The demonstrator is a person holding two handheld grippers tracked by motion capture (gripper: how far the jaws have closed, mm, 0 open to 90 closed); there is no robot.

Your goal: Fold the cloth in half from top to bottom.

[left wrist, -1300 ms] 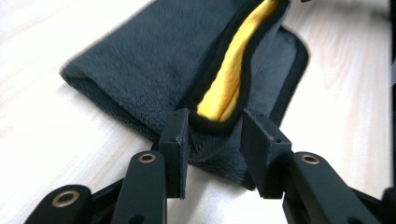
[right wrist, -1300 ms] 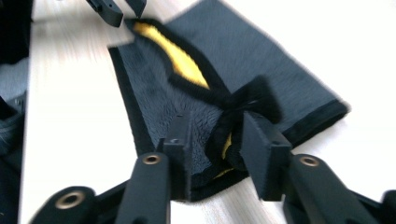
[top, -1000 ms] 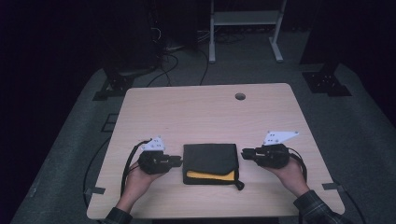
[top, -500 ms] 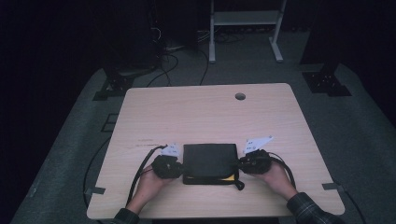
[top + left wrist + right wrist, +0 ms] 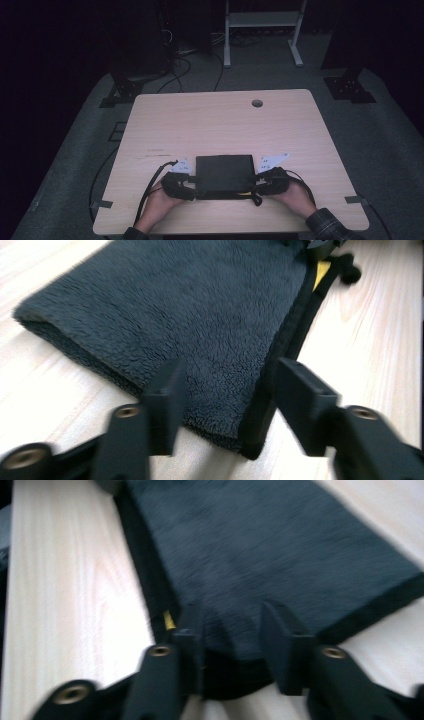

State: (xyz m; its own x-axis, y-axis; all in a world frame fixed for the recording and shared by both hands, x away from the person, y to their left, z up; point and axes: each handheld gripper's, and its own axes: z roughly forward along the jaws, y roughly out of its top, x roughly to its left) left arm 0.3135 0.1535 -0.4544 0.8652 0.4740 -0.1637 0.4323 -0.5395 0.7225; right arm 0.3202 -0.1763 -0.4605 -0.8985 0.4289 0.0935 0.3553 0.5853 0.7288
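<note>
Both claws have closed in on the folded dark fleece cloth (image 5: 224, 172) since half a second ago. Left claw (image 5: 189, 183) spread, jaws straddling its near corner; right claw (image 5: 260, 182) spread likewise at the opposite end on the worktop (image 5: 220, 125).

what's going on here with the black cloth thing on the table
A person holds a gripper in each hand at the two near corners of a folded black fleece cloth lying on a wooden table. The left gripper has its jaws open astride the cloth's bound edge. The right gripper has its jaws open over the other corner. A bit of yellow peeks out at the hem. The cloth lies flat, not yet lifted.
</note>
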